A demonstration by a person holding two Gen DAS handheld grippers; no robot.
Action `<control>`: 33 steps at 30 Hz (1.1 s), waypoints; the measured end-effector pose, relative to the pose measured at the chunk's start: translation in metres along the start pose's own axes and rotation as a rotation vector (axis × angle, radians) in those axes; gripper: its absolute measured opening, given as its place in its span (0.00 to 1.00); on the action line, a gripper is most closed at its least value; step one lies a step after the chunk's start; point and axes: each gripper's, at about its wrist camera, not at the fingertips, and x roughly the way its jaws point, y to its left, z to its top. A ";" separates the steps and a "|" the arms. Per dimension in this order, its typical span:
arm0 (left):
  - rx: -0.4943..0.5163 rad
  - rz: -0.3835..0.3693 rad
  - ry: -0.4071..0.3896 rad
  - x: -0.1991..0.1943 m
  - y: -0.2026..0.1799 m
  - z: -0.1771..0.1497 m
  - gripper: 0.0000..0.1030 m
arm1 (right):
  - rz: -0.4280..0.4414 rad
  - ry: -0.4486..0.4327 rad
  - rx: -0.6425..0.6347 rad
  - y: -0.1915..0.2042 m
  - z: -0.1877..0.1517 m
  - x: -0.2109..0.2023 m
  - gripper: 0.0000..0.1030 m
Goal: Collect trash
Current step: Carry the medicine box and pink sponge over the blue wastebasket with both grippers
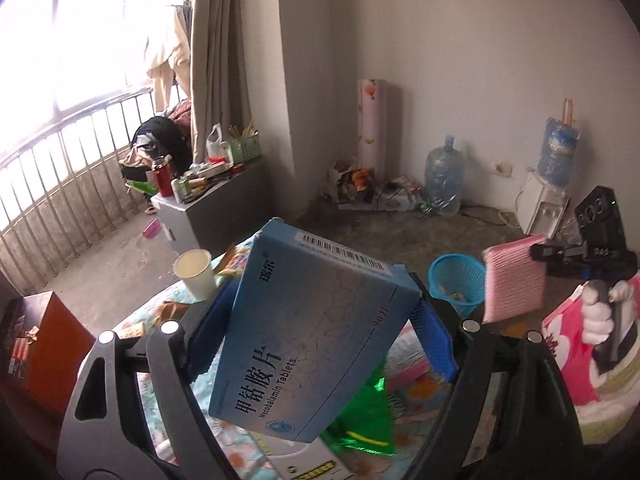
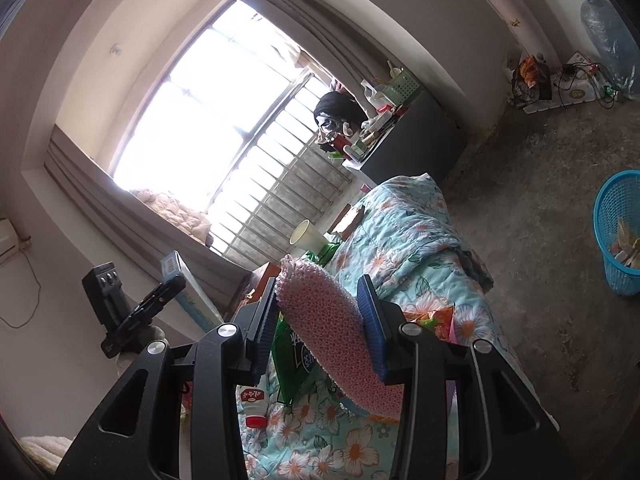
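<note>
My left gripper (image 1: 325, 322) is shut on a blue medicine box (image 1: 312, 352), its blue pads pressing the box's two long sides; the box is tilted and lifted above the bed. From the right wrist view the same box (image 2: 178, 276) shows at the left, held in the air. My right gripper (image 2: 320, 328) is shut on a pink bumpy foam packet (image 2: 320, 308). In the left wrist view this pink packet (image 1: 514, 280) hangs beside a blue mesh waste basket (image 1: 456, 280) that stands on the floor with some scraps inside. That basket (image 2: 620, 236) sits at the right edge of the right wrist view.
A floral quilt (image 2: 420, 220) covers the bed; on it lie a paper cup (image 1: 194, 272), a green foil bag (image 1: 364, 420), snack wrappers (image 2: 436, 320) and a white tube with a red cap (image 2: 252, 404). A grey cabinet (image 1: 216, 204) with clutter stands by the window railing. Water jugs (image 1: 444, 180) stand against the far wall.
</note>
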 end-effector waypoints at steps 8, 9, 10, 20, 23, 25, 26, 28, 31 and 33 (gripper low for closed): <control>0.076 -0.151 -0.024 0.020 -0.091 0.027 0.76 | -0.038 -0.102 0.008 -0.013 -0.003 -0.042 0.38; 0.084 -0.175 -0.022 0.027 -0.103 0.033 0.76 | -0.045 -0.114 0.015 -0.019 -0.002 -0.047 0.38; 0.088 -0.194 -0.021 0.033 -0.115 0.037 0.76 | -0.049 -0.125 0.024 -0.024 -0.001 -0.053 0.38; 0.125 -0.409 0.086 0.156 -0.210 0.077 0.76 | -0.201 -0.298 0.101 -0.090 0.028 -0.104 0.38; 0.145 -0.436 0.174 0.213 -0.243 0.084 0.76 | -0.303 -0.344 0.127 -0.123 0.043 -0.111 0.38; 0.159 -0.447 0.227 0.252 -0.262 0.085 0.76 | -0.338 -0.361 0.171 -0.152 0.052 -0.113 0.38; 0.160 -0.451 0.249 0.273 -0.272 0.086 0.76 | -0.357 -0.365 0.192 -0.167 0.057 -0.113 0.38; 0.169 -0.461 0.295 0.313 -0.290 0.084 0.76 | -0.390 -0.364 0.239 -0.198 0.065 -0.111 0.38; 0.176 -0.460 0.362 0.371 -0.320 0.079 0.76 | -0.441 -0.348 0.320 -0.249 0.077 -0.101 0.38; 0.168 -0.465 0.413 0.410 -0.335 0.069 0.76 | -0.474 -0.341 0.369 -0.281 0.084 -0.092 0.38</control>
